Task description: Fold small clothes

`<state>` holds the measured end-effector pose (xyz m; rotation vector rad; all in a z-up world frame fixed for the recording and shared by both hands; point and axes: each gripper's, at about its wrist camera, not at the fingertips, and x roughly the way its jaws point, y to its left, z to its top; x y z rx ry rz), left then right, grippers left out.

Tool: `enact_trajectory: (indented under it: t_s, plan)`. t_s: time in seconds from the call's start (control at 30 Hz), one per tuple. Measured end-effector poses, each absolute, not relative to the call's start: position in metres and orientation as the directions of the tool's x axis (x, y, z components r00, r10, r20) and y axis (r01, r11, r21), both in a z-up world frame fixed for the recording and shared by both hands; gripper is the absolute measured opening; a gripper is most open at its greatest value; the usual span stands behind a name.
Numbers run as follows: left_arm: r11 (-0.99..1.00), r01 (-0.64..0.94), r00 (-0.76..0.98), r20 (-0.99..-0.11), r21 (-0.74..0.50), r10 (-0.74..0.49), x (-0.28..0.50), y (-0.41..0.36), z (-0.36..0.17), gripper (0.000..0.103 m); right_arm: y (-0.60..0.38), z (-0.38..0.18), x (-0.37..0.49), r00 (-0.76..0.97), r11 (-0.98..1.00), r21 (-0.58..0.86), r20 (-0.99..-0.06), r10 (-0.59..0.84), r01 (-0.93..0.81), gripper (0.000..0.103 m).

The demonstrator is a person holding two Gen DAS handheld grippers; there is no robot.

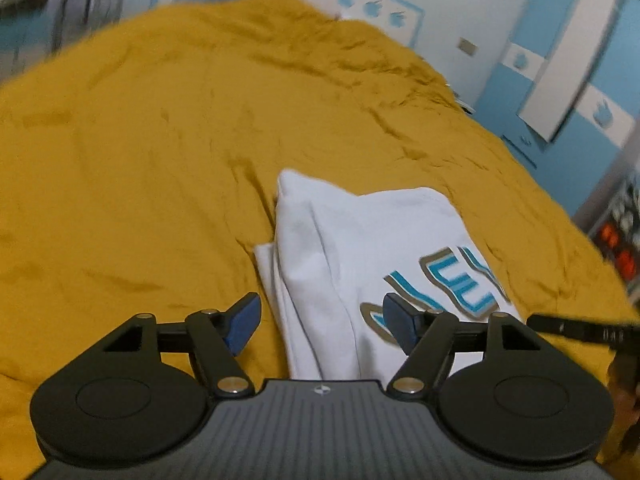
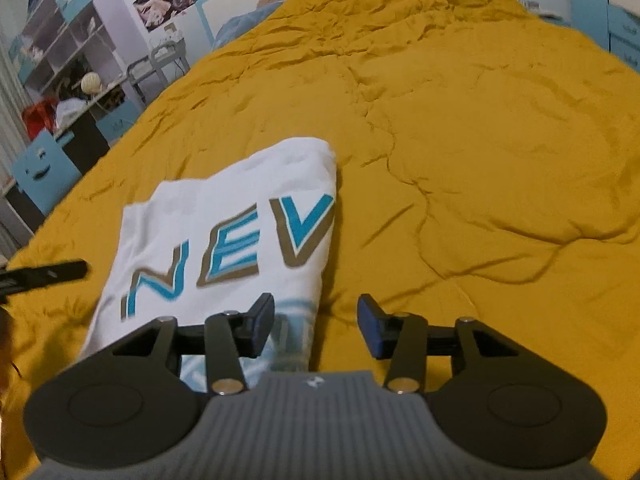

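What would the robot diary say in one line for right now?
white folded T-shirt with blue letters: lying on mustard-yellow bedspread | left gripper: open, holding nothing | right gripper: open, holding nothing

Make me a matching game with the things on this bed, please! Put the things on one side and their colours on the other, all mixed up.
Things:
1. bedspread
2. folded T-shirt
3. letters on the shirt
4. pads on the right gripper

Colours:
A. dark blue
B. white
C. mustard yellow
D. turquoise with a brown edge

Pairs: 1-C, 2-B, 3-D, 4-A

The T-shirt also shows in the left wrist view, lying on the bedspread ahead of the left gripper. Both grippers have their jaws open and hold nothing.
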<state>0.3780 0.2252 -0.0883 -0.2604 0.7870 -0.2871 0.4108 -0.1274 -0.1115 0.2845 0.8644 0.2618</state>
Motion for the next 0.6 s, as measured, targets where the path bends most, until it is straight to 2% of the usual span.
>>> enact_trajectory:
  t_s: [0.17, 0.23, 0.4, 0.57, 0.6]
  plan:
    - [0.878, 0.049, 0.624, -0.672, -0.476, -0.400, 0.410, 0.237, -0.120, 0.082, -0.137, -0.130, 0.442, 0.594, 0.879, 0.470, -0.687, 0.419, -0.078, 0.043]
    - [0.847, 0.025, 0.614, -0.661, -0.530, -0.431, 0.420, 0.243, -0.130, 0.082, -0.140, -0.142, 0.455, 0.577, 0.862, 0.504, -0.686, 0.443, -0.062, 0.048]
    - [0.794, 0.007, 0.616, -0.623, -0.608, -0.482, 0.441, 0.253, -0.144, 0.080, -0.155, -0.169, 0.489, 0.552, 0.746, 0.666, -0.626, 0.551, 0.010, 0.047]
    - [0.764, -0.012, 0.615, -0.607, -0.646, -0.504, 0.453, 0.256, -0.151, 0.058, -0.156, -0.185, 0.519, 0.552, 0.676, 0.736, -0.582, 0.597, 0.044, 0.034]
    - [0.765, -0.013, 0.617, -0.607, -0.644, -0.501, 0.453, 0.257, -0.151, 0.055, -0.156, -0.188, 0.523, 0.553, 0.660, 0.749, -0.572, 0.606, 0.051, 0.028]
